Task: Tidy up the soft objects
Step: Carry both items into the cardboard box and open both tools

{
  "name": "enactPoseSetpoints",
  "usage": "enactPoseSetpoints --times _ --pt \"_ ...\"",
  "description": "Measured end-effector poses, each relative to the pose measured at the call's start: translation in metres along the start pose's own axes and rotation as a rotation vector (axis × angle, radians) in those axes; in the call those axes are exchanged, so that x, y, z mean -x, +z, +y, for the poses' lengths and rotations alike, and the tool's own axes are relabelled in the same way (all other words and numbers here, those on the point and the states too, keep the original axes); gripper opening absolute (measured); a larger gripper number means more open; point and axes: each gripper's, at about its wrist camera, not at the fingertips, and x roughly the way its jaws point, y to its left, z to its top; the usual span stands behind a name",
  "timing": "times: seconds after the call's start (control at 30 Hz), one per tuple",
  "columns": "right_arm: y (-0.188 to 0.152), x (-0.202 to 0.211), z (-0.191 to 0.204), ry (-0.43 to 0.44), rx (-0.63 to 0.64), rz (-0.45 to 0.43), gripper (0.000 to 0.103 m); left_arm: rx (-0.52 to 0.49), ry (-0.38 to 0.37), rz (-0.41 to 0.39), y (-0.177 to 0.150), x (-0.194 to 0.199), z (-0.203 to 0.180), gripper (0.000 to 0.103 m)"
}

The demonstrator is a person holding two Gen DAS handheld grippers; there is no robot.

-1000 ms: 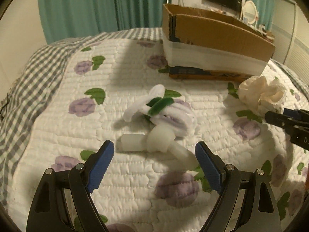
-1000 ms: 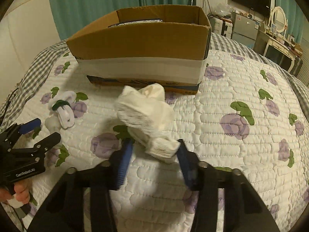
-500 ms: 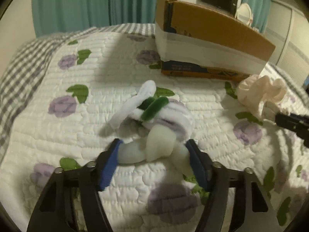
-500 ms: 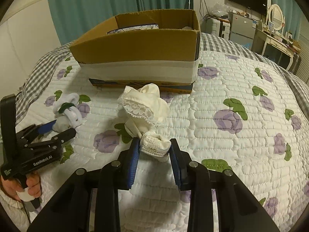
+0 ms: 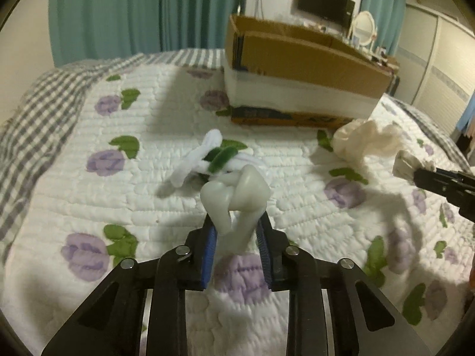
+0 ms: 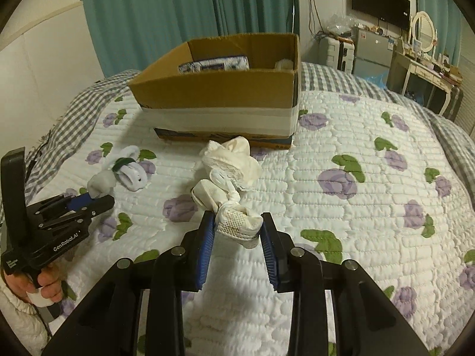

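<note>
Two grips closed on soft items, bed

Left hand-held gripper (image 5: 236,231): blue pads pinch a pale knotted soft piece (image 5: 234,195), raised off the quilt (image 5: 148,207). Right hand-held gripper (image 6: 237,233): pads pressed onto the netted end of a cream lace-trimmed cloth bundle (image 6: 230,172); the bundle's far part rests on the quilt. Just beyond the pale piece, a white fluffy item with a green band (image 5: 213,157) lies on the quilt. Farther back, an open cardboard box (image 6: 219,101) sits on the bed, the cloth bundle near its front wall. Teal curtains (image 6: 178,14) behind.
</note>
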Motion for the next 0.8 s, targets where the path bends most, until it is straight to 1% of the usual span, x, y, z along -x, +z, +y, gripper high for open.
enactPoseSetpoints --times 0.03,0.13,0.23,0.37,0.47,0.53,0.63,0.67,0.8 --pt "0.0 0.005 0.001 0.0 0.003 -0.006 0.031 -0.003 0.003 -0.01 0.0 0.005 -0.001 0.007" --pt "-0.001 0.021 0.005 0.008 0.005 -0.029 0.031 0.004 -0.005 -0.04 0.006 0.019 0.001 0.007" --pt "0.0 0.036 0.009 0.008 0.014 -0.055 0.031 0.0 -0.046 -0.076 0.007 0.034 0.0 0.006" --pt "0.0 0.048 0.007 0.015 -0.002 -0.077 0.031 0.009 -0.058 -0.067 0.009 0.033 0.002 0.006" --pt "0.003 0.056 0.006 0.018 0.0 -0.09 0.031 0.01 -0.061 -0.1 0.014 0.046 -0.001 0.006" --pt "0.012 0.064 0.007 0.026 0.009 -0.111 0.031 0.0 -0.062 -0.137 0.02 0.06 -0.006 0.006" --pt "0.035 0.076 0.011 0.027 0.04 -0.158 0.031 -0.03 -0.1 -0.208 0.039 0.083 -0.016 0.006" --pt "0.044 0.079 0.013 0.027 0.051 -0.172 0.031 -0.051 -0.116 -0.232 0.048 0.091 -0.021 0.006" --pt "0.088 0.088 0.014 0.024 0.09 -0.229 0.031 -0.117 -0.134 -0.307 0.085 0.107 -0.038 0.006"
